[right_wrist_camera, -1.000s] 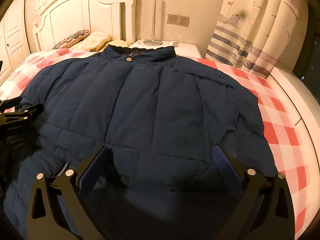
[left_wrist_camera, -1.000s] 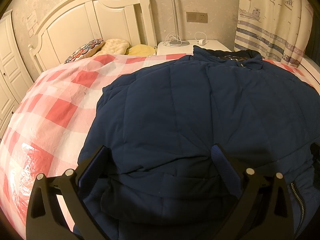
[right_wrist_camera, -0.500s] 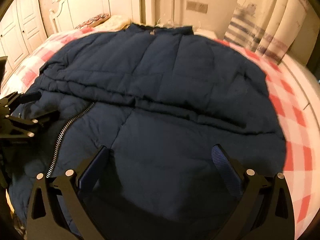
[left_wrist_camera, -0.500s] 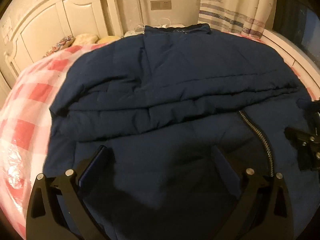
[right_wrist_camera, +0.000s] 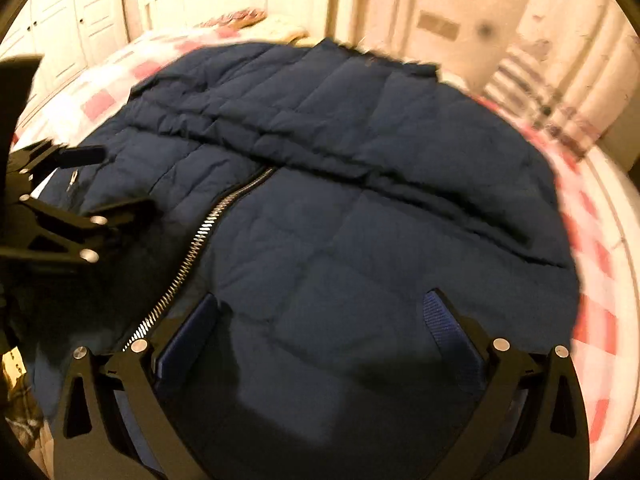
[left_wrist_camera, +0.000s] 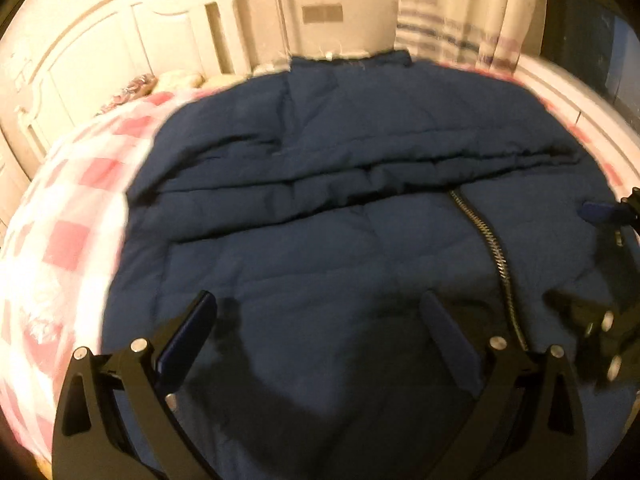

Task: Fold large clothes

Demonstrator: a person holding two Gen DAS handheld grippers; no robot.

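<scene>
Navy quilted puffer jacket spread over pink-and-white checked bed cover, near hem folded up, silver zipper exposed. Left claw wide open above near fabric, gripping nothing. Right claw likewise open, empty, just right of zipper.

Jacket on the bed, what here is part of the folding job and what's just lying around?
Job: jacket, its zipper, left gripper, right gripper, both open.

Lying about: pillows, headboard, curtain, wall socket, checked bedspread.
</scene>
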